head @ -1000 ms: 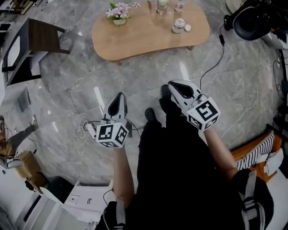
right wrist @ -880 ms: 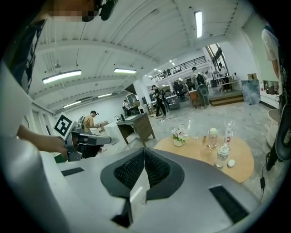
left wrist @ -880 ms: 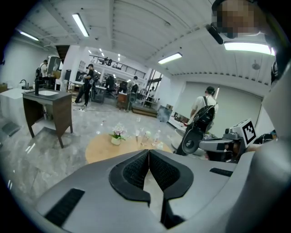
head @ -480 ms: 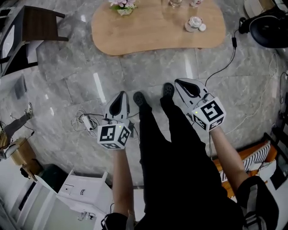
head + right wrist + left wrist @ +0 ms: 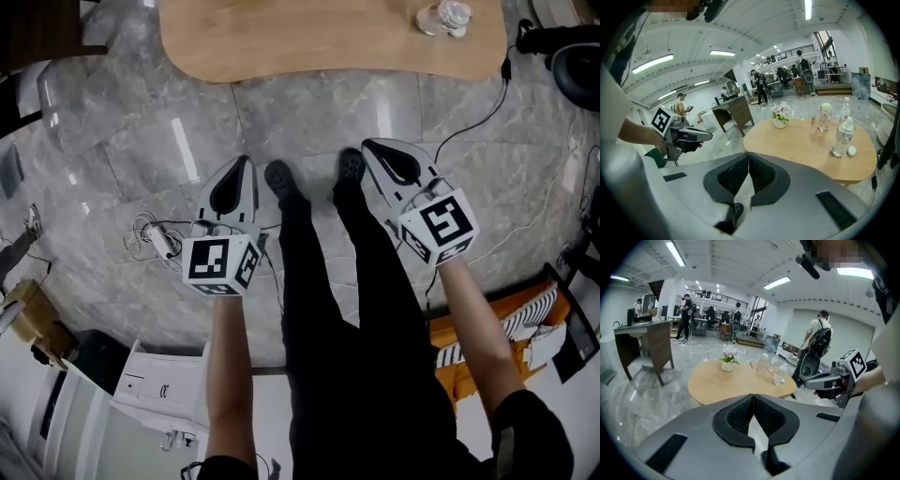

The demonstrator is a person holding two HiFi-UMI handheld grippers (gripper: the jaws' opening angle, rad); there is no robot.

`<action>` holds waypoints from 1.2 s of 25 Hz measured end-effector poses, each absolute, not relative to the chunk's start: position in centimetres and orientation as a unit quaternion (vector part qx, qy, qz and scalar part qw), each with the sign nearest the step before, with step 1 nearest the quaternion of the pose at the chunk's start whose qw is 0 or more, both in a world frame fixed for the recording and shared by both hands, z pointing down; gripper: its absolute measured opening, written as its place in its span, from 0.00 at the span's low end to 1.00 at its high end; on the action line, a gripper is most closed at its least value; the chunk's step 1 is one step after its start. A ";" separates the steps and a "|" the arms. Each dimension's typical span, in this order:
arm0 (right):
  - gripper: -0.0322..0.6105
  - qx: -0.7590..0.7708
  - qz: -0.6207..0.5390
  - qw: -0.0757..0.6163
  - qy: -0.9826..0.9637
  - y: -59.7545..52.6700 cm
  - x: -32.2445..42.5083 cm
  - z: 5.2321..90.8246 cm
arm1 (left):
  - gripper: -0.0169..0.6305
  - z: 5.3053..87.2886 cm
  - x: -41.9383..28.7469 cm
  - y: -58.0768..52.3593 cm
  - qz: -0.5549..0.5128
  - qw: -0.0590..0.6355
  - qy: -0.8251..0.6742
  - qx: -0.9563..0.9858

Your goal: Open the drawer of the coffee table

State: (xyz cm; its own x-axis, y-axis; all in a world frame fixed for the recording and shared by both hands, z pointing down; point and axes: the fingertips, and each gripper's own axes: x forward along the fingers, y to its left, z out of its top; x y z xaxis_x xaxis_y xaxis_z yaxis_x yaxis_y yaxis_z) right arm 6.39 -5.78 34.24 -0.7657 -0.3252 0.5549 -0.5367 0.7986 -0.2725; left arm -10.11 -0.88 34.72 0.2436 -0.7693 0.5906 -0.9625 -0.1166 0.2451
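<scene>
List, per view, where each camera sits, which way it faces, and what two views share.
Head view: on the person's head, facing steeply down at floor and coffee table; shows legs, shoes, forearms, left tongs, right tongs.
Left gripper view: on the left tongs, facing along shut jaws toward the table; right tongs show at right.
Right gripper view: on the right tongs, facing the table along shut jaws; left tongs show at left.
Shared: both gripper views show the flower pot and bottles on the table.

Polished grey marble floor (image 5: 122,159), white cable coil (image 5: 145,236) on it, dark wooden desk (image 5: 658,345), strip lights (image 5: 777,283) across white ceiling, railed mezzanine (image 5: 712,297) beyond
</scene>
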 end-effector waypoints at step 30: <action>0.25 0.368 0.221 0.329 -0.841 -12.1 5.1 67.7 | 0.26 65.9 -21.3 -1.6 0.165 0.364 -0.583 0.708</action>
